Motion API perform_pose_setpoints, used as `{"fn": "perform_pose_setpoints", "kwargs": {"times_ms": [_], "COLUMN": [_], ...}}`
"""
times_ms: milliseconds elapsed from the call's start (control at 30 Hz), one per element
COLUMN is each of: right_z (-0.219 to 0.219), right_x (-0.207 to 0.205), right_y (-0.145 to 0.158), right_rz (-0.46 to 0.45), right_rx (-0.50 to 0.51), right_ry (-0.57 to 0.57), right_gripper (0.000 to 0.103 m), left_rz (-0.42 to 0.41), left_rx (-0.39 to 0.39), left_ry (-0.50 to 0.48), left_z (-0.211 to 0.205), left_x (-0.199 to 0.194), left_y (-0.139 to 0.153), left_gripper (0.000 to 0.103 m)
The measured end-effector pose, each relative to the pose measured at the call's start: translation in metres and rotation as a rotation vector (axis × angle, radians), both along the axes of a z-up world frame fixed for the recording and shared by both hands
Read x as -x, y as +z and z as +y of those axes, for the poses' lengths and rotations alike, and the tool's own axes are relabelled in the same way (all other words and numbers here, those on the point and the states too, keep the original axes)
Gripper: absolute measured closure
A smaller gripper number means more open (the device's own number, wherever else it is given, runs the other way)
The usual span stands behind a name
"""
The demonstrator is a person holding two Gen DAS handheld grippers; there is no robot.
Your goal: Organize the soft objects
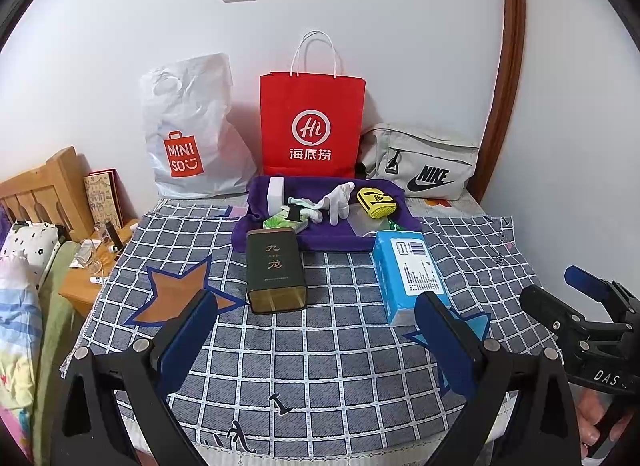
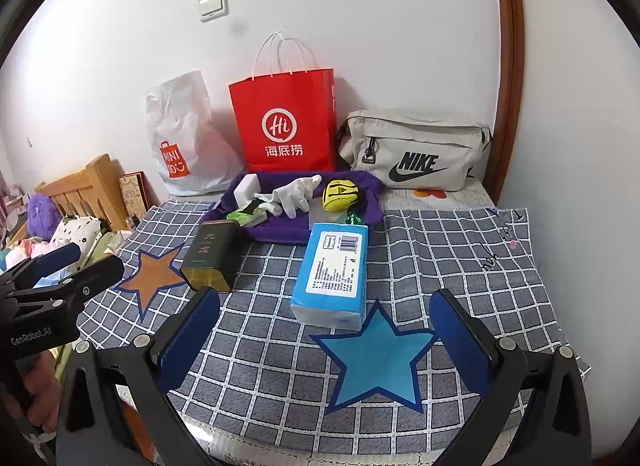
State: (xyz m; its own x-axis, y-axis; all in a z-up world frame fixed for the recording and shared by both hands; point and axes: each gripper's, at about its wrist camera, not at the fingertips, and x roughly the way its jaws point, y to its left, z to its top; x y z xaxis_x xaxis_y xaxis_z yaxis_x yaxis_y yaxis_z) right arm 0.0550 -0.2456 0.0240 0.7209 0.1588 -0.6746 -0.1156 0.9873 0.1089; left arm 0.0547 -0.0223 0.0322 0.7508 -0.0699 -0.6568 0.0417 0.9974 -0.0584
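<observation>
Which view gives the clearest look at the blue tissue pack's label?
The right wrist view: the blue tissue pack lies near centre, its white label and barcode fully visible and unobstructed. In the left wrist view the pack sits off to the right, more foreshortened, and a left gripper finger overlaps its near end.

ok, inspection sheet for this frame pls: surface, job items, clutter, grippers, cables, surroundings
Surface: checked cloth with star patches.
Job's things: purple tray holding white glove, yellow pouch, green packet; blue tissue pack in front of it.
Clutter: dark tin beside the tissue pack.
Grippers: left gripper and right gripper open, empty.
Cables: nothing seen.
Surroundings: red paper bag, white plastic bag, grey Nike bag against the wall.
</observation>
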Motion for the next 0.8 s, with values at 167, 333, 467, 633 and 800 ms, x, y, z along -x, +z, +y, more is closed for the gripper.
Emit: {"fn": "perform_pose_setpoints", "kwargs": {"times_ms": [167, 333, 467, 633, 800], "right_z": [0.0010, 0.0011, 0.0010, 0.0014, 0.0020], "right_x": [0.0006, 0.0008, 0.0008, 0.0012, 0.0013], "right_y": [0.0007, 0.0007, 0.0007, 0.0009, 0.0011], "right_rz": [-0.001, -0.001, -0.002, -0.003, -0.002], "right_rx": [0.000, -0.001, 0.000, 0.000, 0.000], "right_ry": [0.000, 0.000, 0.001, 0.000, 0.000], "right_gripper": [0.000, 0.000, 0.000, 0.000, 0.000], "left_rz": [0.000, -0.001, -0.001, -0.003, -0.002], "left_rx": [0.000, -0.001, 0.000, 0.000, 0.000], "left_ry": [-0.001, 0.000, 0.001, 0.000, 0.001], "left_z": [0.0002, 0.0001, 0.0001, 0.0003, 0.0001], "left_x": [0.0000, 0.0004, 0.0006, 0.0014, 0.0014], "left_y": [-0.0001, -0.0001, -0.0001, 0.0003, 0.0001], "left_gripper": [0.003, 0.003, 0.003, 0.003, 0.003]}}
